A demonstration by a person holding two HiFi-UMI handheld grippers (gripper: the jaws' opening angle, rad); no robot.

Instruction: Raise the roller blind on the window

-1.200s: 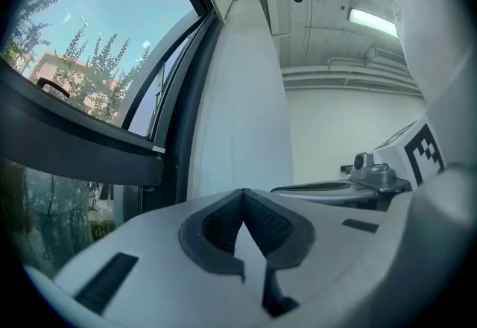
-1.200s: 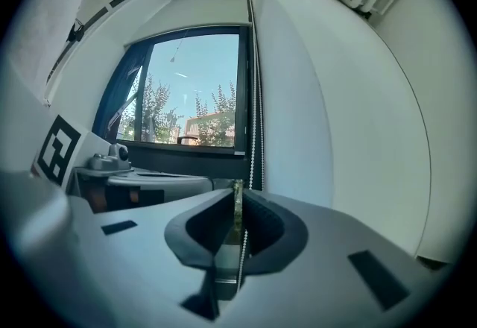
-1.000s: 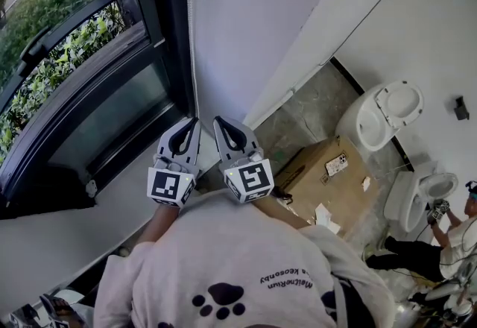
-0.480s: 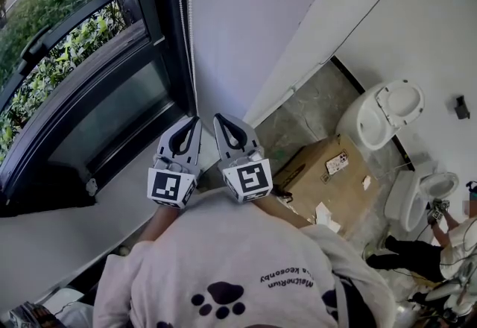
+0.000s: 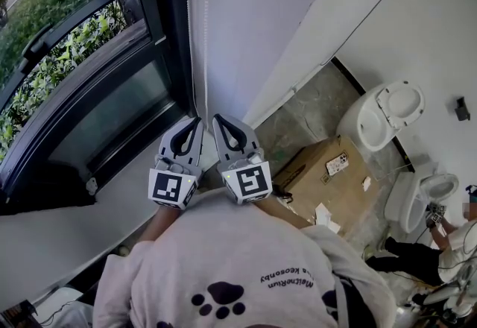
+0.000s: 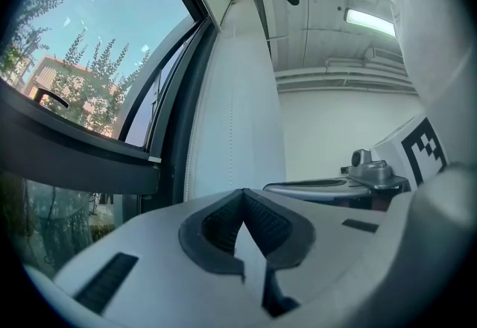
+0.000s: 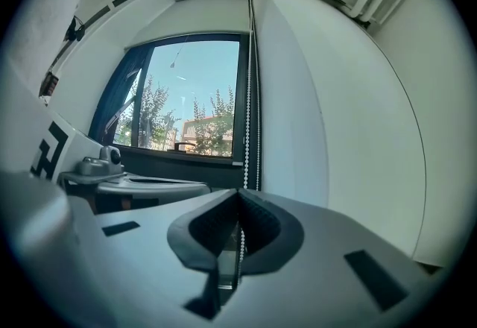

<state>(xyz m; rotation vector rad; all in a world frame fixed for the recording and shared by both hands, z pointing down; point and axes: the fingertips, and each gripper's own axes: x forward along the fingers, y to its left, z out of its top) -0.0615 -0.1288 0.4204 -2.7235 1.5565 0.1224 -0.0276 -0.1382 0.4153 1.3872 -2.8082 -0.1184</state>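
The white bead chain [image 5: 205, 36] of the blind hangs along the right edge of the dark-framed window [image 5: 74, 58]. Both grippers are held side by side and level in front of it. In the right gripper view the bead chain [image 7: 246, 133] drops straight into the tip of my right gripper [image 7: 238, 192], which is shut on it, and beads show through the gap below. My left gripper [image 6: 242, 191] is shut too. A faint strand [image 6: 231, 133] runs down the white wall to its tip, but I cannot tell if it is pinched. In the head view my left gripper [image 5: 195, 121] sits just left of my right gripper [image 5: 217, 119].
A white sill [image 5: 59, 237] runs below the window. On the floor to the right lie a cardboard box [image 5: 324, 174] and two white toilets [image 5: 380, 114] [image 5: 421, 196]. Another person [image 5: 455, 237] crouches at the far right edge.
The chain strands have swung a little to the right in the head view. Both grippers stay shut and have hardly moved.
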